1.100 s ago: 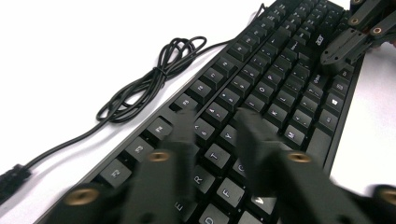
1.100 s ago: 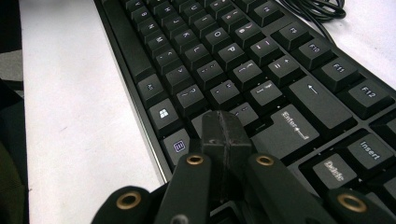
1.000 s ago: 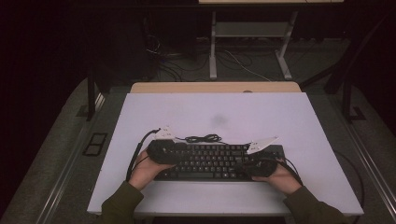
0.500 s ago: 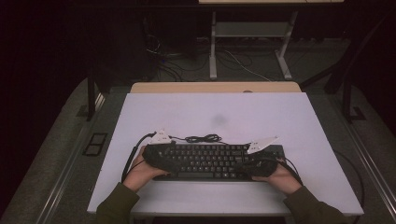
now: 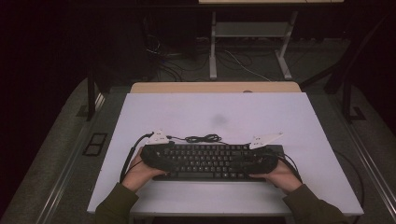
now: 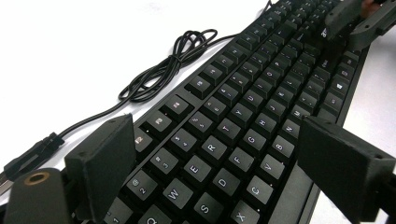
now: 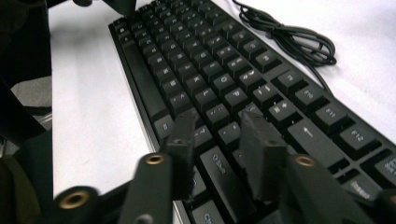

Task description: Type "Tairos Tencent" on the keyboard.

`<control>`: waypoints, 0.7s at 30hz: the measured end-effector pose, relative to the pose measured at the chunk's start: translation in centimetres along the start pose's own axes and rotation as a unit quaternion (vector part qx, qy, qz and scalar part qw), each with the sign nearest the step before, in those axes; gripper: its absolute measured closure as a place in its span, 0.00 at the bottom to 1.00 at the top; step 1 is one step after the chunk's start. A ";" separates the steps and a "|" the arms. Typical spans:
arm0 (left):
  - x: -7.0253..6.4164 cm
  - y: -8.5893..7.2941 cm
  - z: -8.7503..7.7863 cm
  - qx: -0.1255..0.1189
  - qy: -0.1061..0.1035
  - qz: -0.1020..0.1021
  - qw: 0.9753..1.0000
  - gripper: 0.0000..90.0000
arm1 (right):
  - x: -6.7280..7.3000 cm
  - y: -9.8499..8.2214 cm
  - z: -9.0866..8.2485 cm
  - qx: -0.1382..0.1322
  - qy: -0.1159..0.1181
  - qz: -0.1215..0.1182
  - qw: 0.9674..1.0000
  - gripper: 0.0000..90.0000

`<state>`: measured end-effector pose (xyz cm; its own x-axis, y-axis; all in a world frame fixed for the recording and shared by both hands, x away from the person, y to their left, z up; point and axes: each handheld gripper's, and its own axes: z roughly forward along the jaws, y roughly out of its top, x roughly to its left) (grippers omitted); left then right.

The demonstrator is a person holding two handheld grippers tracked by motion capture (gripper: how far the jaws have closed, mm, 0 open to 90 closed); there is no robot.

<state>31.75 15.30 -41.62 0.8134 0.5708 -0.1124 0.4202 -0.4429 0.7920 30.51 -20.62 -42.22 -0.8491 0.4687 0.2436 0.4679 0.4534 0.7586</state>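
The keyboard [image 5: 208,161] lies flat on the near half of the desk [image 5: 215,112], its long side parallel to the near edge. It is black, with white legends on the keys. Its cable [image 5: 201,138] lies in a loose coiled bundle on the desk just behind the rear edge, near the middle of the board; in the left claw view the cable [image 6: 163,70] runs from that bundle back toward the camera, and its plug end lies beside the left end of the board.

I hold the left claw [image 5: 156,154] at the left end of the keyboard. In the left claw view the left claw [image 6: 224,158] stands wide apart, one jaw over the number row side and the other beyond the front edge, with the letter keys in plain sight between them. The jaws have just been opening, and I see no pad pressing on the board: the claw is open.

I hold the right claw [image 5: 261,158] at the right end of the keyboard. In the right claw view the right claw [image 7: 217,135] has a narrow gap, its tips just above the keys near the right end. Its jaws have just been opening; nothing is clamped between them, so I read it as open.

The left claw's grey plate [image 5: 159,136] and the right claw's grey plate [image 5: 265,139] sit just behind the board's two ends. Both sleeves enter from the near edge.
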 end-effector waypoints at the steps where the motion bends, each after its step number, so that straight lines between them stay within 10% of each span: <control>1: 0.0 0.0 0.0 -0.001 0.000 -0.001 1.000 0.14 | 0.0 0.1 0.0 -0.004 0.000 0.001 1.000 0.64; 21: 1.0 -0.9 -0.5 0.003 0.014 -0.021 1.000 0.64 | 0.0 2.8 2.3 -0.031 -0.002 -0.003 1.000 0.39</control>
<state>31.97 16.59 -42.18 0.7836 0.6077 -0.1287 0.4561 -0.4222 0.7834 32.37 -17.62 -41.50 -0.8510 0.4690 0.2363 0.4461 0.4083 0.7964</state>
